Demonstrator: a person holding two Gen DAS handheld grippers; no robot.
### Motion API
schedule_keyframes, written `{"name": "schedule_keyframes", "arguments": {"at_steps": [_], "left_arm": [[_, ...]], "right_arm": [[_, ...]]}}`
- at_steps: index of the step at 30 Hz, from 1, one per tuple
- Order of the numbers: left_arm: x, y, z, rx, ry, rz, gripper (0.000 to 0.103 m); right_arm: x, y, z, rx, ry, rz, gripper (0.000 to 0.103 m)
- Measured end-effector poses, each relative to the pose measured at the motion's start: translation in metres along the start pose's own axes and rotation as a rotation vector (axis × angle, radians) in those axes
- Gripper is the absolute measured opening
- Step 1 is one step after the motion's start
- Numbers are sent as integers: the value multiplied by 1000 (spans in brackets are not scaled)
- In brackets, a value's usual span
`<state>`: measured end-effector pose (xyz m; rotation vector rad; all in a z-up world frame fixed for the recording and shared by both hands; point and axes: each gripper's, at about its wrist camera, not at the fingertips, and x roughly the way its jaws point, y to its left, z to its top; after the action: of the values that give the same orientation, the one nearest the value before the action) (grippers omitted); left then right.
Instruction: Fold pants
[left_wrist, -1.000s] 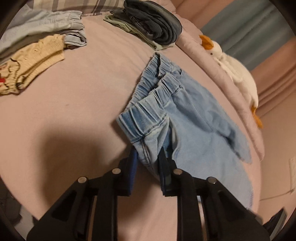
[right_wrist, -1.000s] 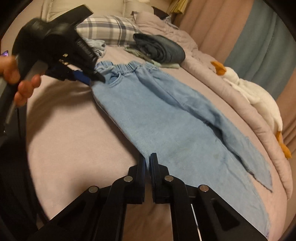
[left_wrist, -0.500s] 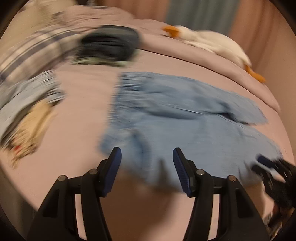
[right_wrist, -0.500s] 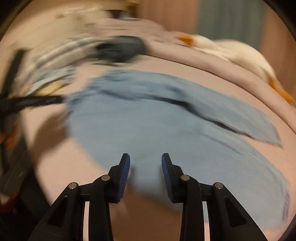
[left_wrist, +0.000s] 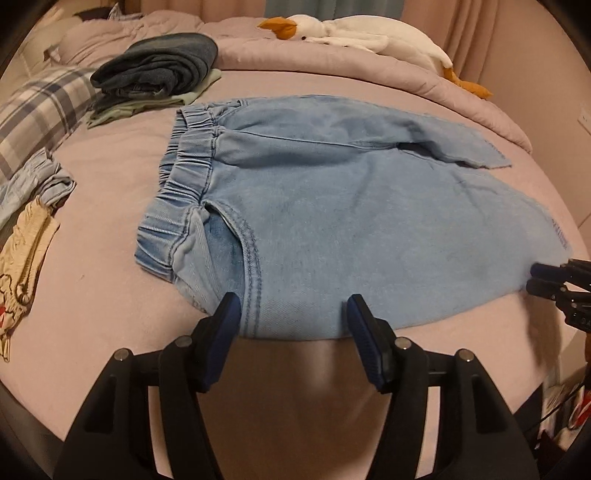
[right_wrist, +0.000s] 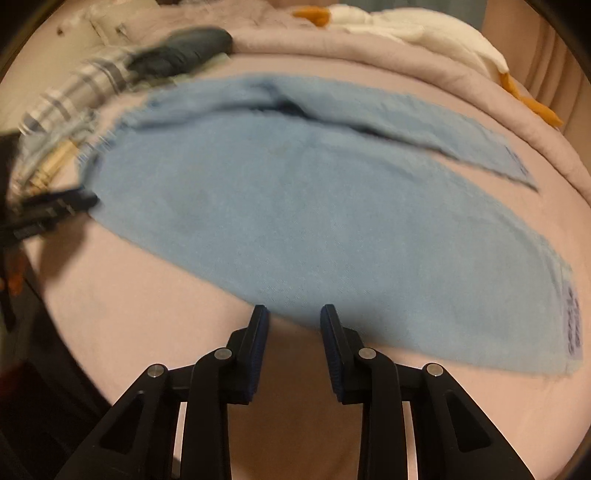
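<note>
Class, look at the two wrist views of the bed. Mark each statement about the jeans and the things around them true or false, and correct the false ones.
1. The light blue jeans lie spread flat on the bed. True.
2. The left gripper is clamped on the waistband. False: its jaws are opening, and only the jeans' near edge lies between them, ungripped.
3. A white toy goose lies on the rolled duvet behind the jeans. True.
4. The dark folded clothes sit on top of the jeans. False: they lie apart, beyond the waistband.
5. The right gripper holds a trouser leg. False: its jaws grip nothing and are closing slightly.
</note>
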<state>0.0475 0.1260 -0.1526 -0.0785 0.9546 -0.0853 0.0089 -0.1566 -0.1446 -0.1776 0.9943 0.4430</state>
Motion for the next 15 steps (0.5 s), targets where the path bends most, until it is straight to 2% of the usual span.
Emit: {"name": "schedule_keyframes", "arguments": {"at_steps": [1, 3, 5, 8, 11, 12, 13, 15], "left_arm": [[1, 0, 5, -4, 5, 8, 63], [-2, -7, 7, -7, -1, 29, 72], [-2, -10, 9, -23, 9, 43, 73], [-3, -9, 10, -42, 10, 37, 73], [-7, -12, 15, -28, -1, 43, 73], [-9, -14, 18, -19, -11, 50, 73], [-11, -17, 22, -7, -24, 55, 73], [-11, -21, 31, 6, -41, 58, 74]], "right_arm": [[-4, -1, 7, -11, -33, 26, 31], [-3, 1, 23, -31, -72, 3, 34], [6, -3, 37, -16, -79, -54, 35], [20, -15, 50, 73, -63, -69, 35], [40, -20, 46, 90, 2, -152, 35], [46, -20, 40, 92, 21, -148, 36], [43, -19, 34, 83, -12, -148, 37], [38, -17, 28, 60, 1, -140, 37]]}}
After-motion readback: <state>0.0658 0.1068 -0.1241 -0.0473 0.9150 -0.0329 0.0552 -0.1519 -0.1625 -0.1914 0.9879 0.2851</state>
